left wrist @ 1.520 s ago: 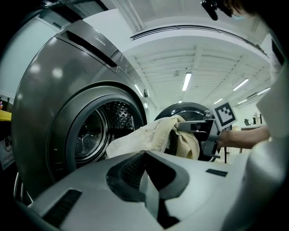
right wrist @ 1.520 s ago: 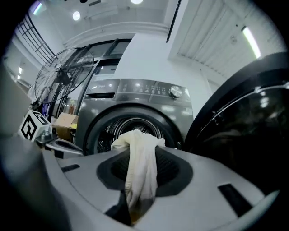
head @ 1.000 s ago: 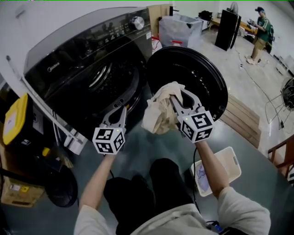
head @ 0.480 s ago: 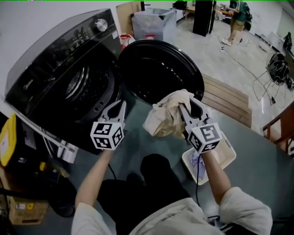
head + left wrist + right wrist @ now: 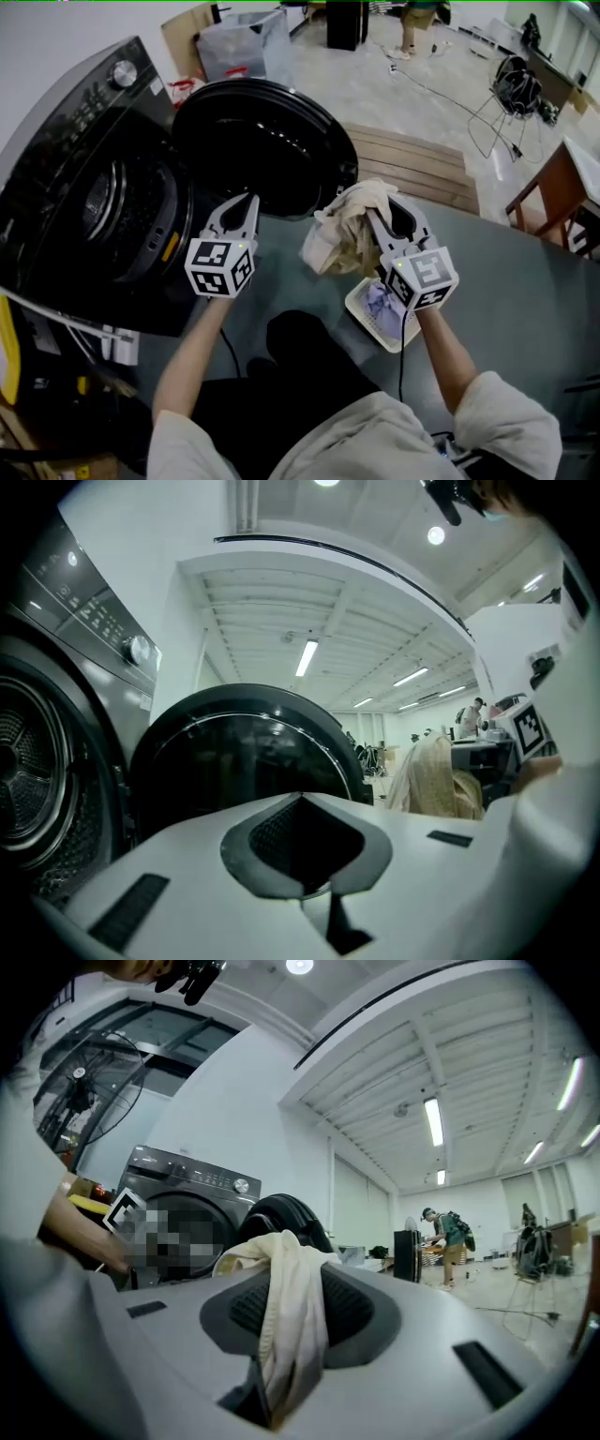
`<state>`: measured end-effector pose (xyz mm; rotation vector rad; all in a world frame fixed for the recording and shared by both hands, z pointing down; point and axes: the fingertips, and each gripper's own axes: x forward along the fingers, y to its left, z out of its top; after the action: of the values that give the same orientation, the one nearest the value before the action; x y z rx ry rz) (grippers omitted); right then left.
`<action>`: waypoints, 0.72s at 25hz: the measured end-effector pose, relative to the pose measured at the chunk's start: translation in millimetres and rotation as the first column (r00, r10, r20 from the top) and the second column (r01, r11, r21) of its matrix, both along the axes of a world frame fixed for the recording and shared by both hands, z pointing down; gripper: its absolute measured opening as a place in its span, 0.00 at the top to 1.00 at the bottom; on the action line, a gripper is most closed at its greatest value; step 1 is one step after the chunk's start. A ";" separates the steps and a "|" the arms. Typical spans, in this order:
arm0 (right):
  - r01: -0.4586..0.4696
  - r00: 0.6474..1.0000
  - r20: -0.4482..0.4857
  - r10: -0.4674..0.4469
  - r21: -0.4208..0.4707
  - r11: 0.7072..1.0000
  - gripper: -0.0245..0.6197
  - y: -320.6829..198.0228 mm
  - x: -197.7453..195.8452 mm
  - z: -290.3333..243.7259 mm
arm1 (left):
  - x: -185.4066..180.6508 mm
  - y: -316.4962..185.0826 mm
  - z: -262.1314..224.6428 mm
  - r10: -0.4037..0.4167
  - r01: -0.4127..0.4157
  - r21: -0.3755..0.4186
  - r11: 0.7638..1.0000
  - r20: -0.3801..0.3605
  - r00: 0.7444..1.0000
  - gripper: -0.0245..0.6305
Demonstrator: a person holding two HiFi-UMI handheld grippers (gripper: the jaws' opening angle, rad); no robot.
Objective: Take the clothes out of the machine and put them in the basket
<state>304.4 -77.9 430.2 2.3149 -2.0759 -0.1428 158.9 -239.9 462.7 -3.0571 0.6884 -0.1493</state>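
right gripper (image 5: 379, 208) pinches a cream cloth (image 5: 339, 234), hiding part of the white basket (image 5: 353, 307) below. left gripper (image 5: 247, 201), jaws together and empty, points at the open machine door (image 5: 267, 141)

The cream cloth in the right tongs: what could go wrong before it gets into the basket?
The right tongs pinch only a fold of the cream cloth. The rest hangs loose, so it might slip out. The basket below looks small and is already partly filled, so part of the cloth may land outside it.
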 end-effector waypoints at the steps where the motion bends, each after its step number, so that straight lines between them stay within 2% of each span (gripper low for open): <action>1: -0.031 0.999 -0.009 0.031 -0.009 0.999 0.77 8.7 9.6 -1.5 | 11.1 4.8 2.1 0.023 -0.023 -0.003 1.000 0.000 1.000 0.93; 5: -0.155 0.987 -0.043 0.153 -0.035 0.987 0.77 43.6 54.1 -2.7 | 50.7 22.0 11.5 0.113 -0.113 -0.010 0.994 0.011 0.994 0.93; 11: -0.314 0.947 -0.094 0.307 -0.069 0.947 0.77 108.1 115.8 6.8 | 97.4 48.2 32.4 0.228 -0.227 -0.019 0.974 0.034 0.973 0.93; 18: -0.420 0.907 -0.073 0.414 -0.109 0.901 0.77 173.4 147.6 20.2 | 133.3 72.4 48.6 0.303 -0.301 -0.041 0.953 0.051 0.952 0.93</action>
<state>452.1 95.5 450.4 2.5802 -1.4700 -0.0553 292.2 -167.5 511.3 -3.1251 0.2108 -0.2448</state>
